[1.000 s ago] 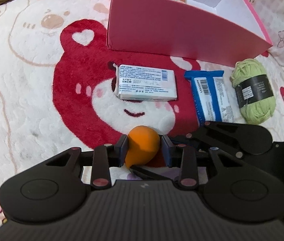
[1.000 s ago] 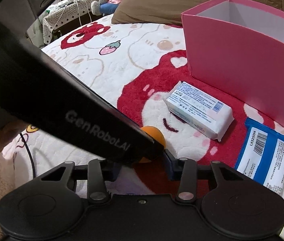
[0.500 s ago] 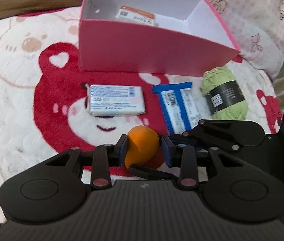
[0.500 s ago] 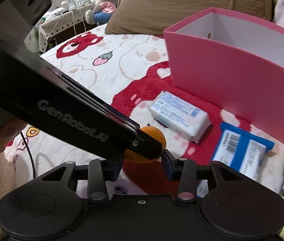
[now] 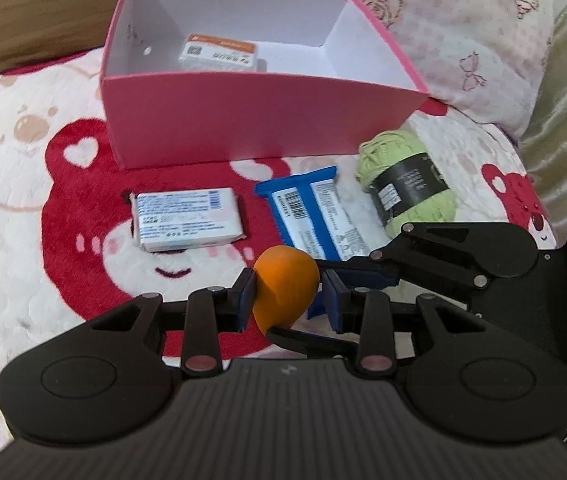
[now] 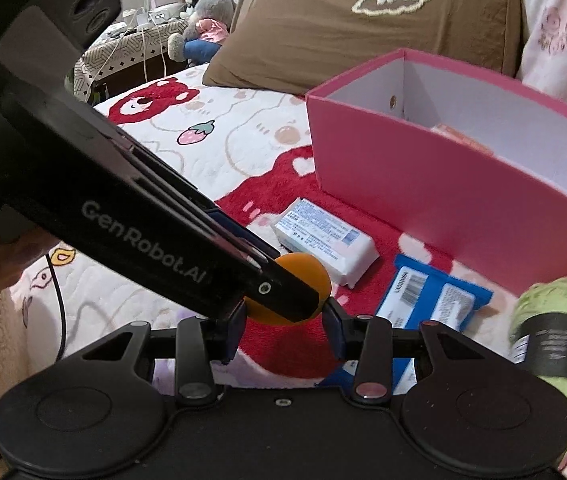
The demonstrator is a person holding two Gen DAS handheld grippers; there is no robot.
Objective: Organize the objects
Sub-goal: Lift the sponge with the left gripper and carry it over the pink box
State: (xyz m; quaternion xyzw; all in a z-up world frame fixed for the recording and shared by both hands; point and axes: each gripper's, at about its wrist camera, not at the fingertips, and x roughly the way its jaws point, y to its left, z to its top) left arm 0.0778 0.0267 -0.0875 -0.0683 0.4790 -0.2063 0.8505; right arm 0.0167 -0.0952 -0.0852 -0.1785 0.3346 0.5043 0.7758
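My left gripper (image 5: 286, 297) is shut on an orange egg-shaped sponge (image 5: 284, 289) and holds it above the blanket. My right gripper (image 6: 285, 322) also has its blue pads around the same orange sponge (image 6: 308, 276); the left gripper's finger (image 6: 211, 256) crosses in front. A pink box (image 5: 243, 112) stands behind, open on top, with a white-and-orange packet (image 5: 219, 54) inside. A white soap pack (image 5: 185, 224), a blue wrapper (image 5: 315, 216) and green yarn (image 5: 411, 182) lie in front of the box.
Everything rests on a bed with a white and red bear blanket (image 5: 43, 184). A brown pillow (image 6: 363, 20) and a pink patterned pillow (image 5: 463, 40) lie behind the box. A side table with plush toys (image 6: 203, 12) stands beyond the bed.
Both grippers have risen with the orange sponge and drawn back, so the box's inside now shows. The objects on the blanket have not moved.
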